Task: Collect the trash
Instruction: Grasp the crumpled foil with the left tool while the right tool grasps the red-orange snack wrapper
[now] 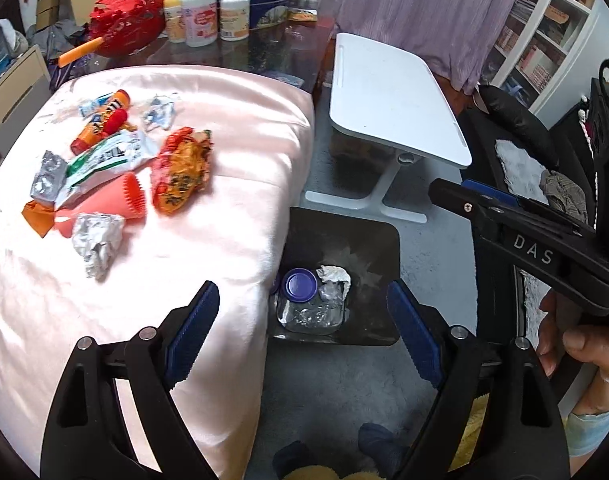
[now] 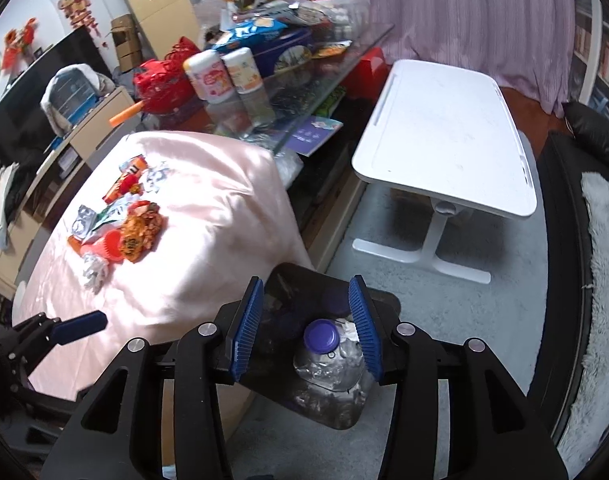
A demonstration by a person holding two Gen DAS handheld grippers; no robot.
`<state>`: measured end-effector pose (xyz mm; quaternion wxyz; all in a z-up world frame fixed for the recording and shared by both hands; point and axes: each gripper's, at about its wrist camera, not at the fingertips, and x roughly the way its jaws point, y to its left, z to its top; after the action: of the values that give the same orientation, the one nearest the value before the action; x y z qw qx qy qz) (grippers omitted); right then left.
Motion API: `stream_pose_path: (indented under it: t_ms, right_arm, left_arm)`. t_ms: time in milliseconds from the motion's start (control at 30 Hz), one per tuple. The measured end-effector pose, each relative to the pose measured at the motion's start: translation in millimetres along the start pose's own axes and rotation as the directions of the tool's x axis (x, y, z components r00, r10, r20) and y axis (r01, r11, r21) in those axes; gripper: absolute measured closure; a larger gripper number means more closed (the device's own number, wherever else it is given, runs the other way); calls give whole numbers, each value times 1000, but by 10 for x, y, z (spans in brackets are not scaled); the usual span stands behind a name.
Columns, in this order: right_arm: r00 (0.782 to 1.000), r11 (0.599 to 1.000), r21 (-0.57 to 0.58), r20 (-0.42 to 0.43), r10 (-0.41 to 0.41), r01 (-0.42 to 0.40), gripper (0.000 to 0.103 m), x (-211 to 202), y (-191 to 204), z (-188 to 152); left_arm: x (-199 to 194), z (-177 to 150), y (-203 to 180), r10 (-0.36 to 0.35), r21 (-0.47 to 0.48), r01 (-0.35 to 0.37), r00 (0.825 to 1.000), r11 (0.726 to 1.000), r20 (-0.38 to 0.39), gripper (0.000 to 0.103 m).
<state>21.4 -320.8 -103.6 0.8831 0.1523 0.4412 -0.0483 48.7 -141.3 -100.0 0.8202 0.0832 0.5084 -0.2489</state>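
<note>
Foreground, lower centre of the left wrist view: the left gripper (image 1: 302, 336), its blue-padded fingers (image 1: 192, 328) spread wide and holding nothing. Lower centre of the right wrist view: the right gripper (image 2: 306, 328), jaws likewise parted and empty, poised above the black rectangular trash bin (image 2: 376, 308). Inside the bin lie a crushed clear plastic bottle with a purple cap (image 2: 322, 336) and a crumpled white tissue (image 1: 335, 276).

At the right edge of the left wrist view, the right gripper's black body bears the white letters "DAS".

Left of the bin, a pale pink satin cushion (image 1: 232, 216) carries the remaining litter: a crumpled silver foil ball (image 1: 97, 242), an orange-red snack wrapper (image 1: 182, 170), a green-and-white packet (image 1: 104, 164) whose lettering is unreadable, and a coral silicone cone (image 1: 120, 196).

Beyond, upper right: a white folding lap desk (image 1: 392, 100) on grey carpet.
</note>
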Motion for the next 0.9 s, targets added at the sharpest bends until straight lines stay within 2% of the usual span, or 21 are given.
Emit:
stream_pose_path:
  t_ms: [300, 500, 600, 900]
  right_arm:
    - [999, 996, -78, 3, 38, -38, 56, -4, 564, -13]
    - [995, 990, -105, -8, 96, -97, 56, 119, 892, 1]
    - [991, 983, -123, -10, 133, -133, 56, 196, 1054, 22]
    - [989, 979, -141, -43, 142, -147, 56, 582, 1417, 175]
  left_arm:
    - [-450, -230, 750, 85, -126, -78, 995, 989, 52, 21]
    - [-578, -319, 1242, 121, -212, -103, 990, 972, 74, 21]
    - [-571, -319, 1432, 133, -239, -112, 988, 965, 77, 21]
    - [-255, -217, 1620, 99, -229, -86, 994, 970, 44, 30]
